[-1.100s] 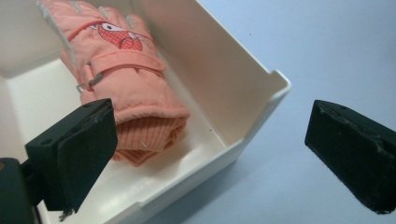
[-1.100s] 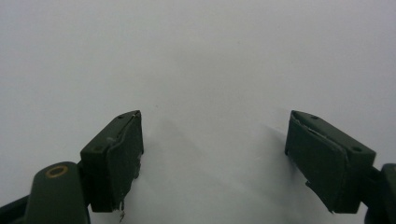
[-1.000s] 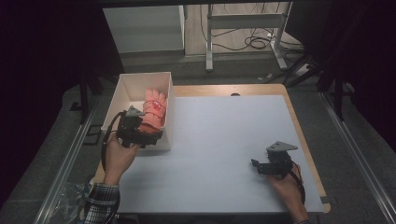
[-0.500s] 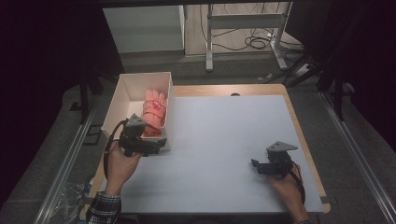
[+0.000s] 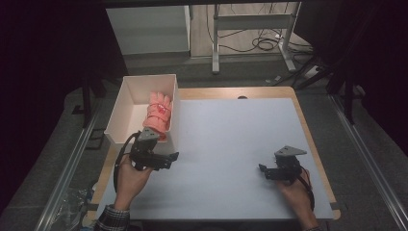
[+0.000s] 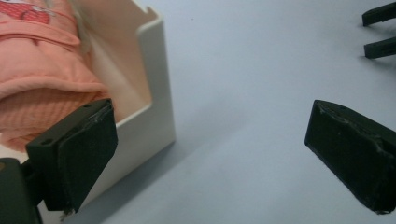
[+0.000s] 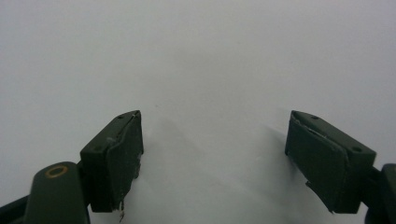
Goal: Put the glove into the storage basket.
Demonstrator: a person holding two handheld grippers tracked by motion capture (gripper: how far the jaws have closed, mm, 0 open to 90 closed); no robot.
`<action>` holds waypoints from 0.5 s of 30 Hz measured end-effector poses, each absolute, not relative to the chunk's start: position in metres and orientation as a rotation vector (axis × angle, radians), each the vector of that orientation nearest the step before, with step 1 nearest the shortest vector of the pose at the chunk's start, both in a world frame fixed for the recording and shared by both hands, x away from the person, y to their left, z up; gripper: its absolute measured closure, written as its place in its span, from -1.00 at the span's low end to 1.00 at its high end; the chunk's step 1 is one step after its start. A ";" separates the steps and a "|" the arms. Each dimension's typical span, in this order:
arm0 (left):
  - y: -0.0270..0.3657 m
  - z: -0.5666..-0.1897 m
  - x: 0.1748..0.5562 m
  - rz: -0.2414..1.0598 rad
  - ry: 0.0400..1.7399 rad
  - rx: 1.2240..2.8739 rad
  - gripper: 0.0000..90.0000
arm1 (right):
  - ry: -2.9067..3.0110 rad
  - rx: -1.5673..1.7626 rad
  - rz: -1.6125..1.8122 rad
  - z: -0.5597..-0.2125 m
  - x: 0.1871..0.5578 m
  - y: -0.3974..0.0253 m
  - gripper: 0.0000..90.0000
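White table [image 5: 231,144]: boxed glove [image 5: 159,111] beside left tongs [image 5: 169,157].

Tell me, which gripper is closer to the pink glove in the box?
The left one. The left gripper sits just outside the white box, right by the pink glove, jaws open. The right gripper is far across the table, open over bare surface.
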State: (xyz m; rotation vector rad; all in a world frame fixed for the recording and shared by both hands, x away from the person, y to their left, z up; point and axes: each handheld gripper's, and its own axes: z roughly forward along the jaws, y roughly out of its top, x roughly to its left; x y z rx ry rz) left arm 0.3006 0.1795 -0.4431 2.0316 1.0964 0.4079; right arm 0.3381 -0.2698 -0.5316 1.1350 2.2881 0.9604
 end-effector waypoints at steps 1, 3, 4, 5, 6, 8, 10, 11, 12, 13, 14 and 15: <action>0.178 -0.444 0.300 0.407 1.090 2.034 -0.94 | 2.288 1.135 0.960 -0.532 0.338 -0.270 -0.57; 0.174 -0.445 0.299 0.406 1.077 2.037 -0.94 | 2.287 1.134 0.960 -0.532 0.338 -0.270 -0.57; 0.171 -0.446 0.298 0.403 1.071 2.038 -0.94 | 2.288 1.133 0.959 -0.532 0.338 -0.270 -0.57; 0.169 -0.446 0.298 0.397 1.066 2.037 -0.94 | 2.288 1.132 0.959 -0.532 0.338 -0.270 -0.57; 0.167 -0.447 0.297 0.393 1.058 2.038 -0.94 | 2.287 1.134 0.960 -0.532 0.338 -0.270 -0.57; 0.163 -0.449 0.297 0.387 1.049 2.042 -0.94 | 2.287 1.133 0.959 -0.532 0.338 -0.270 -0.57; 0.157 -0.451 0.296 0.379 1.033 2.053 -0.94 | 2.287 1.133 0.959 -0.532 0.338 -0.270 -0.57; 0.154 -0.452 0.296 0.374 1.026 2.056 -0.94 | 2.287 1.133 0.959 -0.532 0.338 -0.270 -0.57; 0.152 -0.453 0.296 0.367 1.020 2.058 -0.94 | 2.287 1.133 0.959 -0.532 0.338 -0.270 -0.57; 0.149 -0.454 0.296 0.361 1.013 2.060 -0.94 | 2.287 1.133 0.959 -0.532 0.338 -0.270 -0.57; 0.146 -0.455 0.296 0.357 1.008 2.061 -0.94 | 2.287 1.133 0.959 -0.532 0.338 -0.270 -0.57; 0.142 -0.456 0.296 0.350 0.994 2.067 -0.94 | 2.287 1.133 0.959 -0.532 0.338 -0.270 -0.57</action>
